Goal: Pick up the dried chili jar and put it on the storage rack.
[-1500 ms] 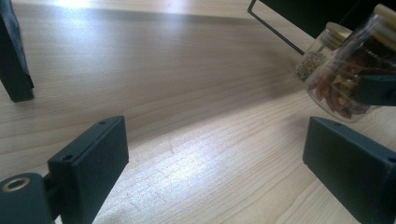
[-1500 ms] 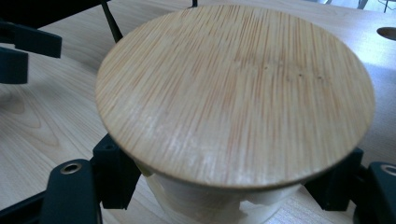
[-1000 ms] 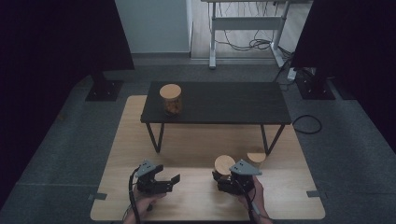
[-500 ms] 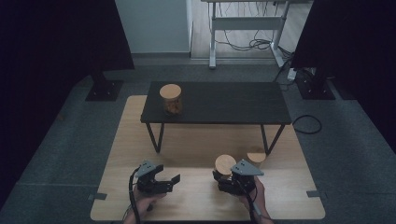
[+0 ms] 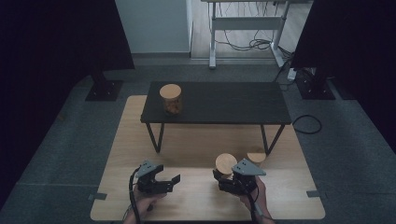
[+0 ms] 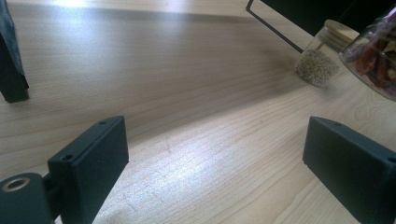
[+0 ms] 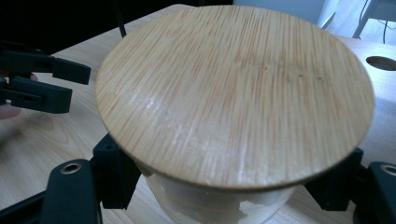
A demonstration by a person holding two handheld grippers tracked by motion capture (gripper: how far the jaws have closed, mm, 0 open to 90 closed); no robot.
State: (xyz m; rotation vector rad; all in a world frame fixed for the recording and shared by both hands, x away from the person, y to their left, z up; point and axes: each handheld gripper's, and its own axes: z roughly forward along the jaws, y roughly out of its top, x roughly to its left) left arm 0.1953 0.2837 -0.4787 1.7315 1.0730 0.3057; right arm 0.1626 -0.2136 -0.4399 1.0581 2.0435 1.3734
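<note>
My right gripper [image 5: 227, 176] is shut on a glass jar with a round bamboo lid [image 5: 226, 163], low over the wooden board [image 5: 201, 140]. In the right gripper view the lid [image 7: 233, 93] sits between the two black jaws of the right gripper [image 7: 229, 191], which press on the glass below it. My left gripper [image 5: 172, 182] stands open beside it on the left, with nothing between the jaws. In the left gripper view the left gripper [image 6: 215, 158] hovers over bare wood.
A low black table [image 5: 233, 105] stands on the board with a lidded jar [image 5: 170, 99] at its left end. A small lidded jar of pale grains [image 5: 256, 156] [image 6: 322, 60] stands by the table's right leg. A jar of reddish pieces [image 6: 373, 60] shows at the right edge.
</note>
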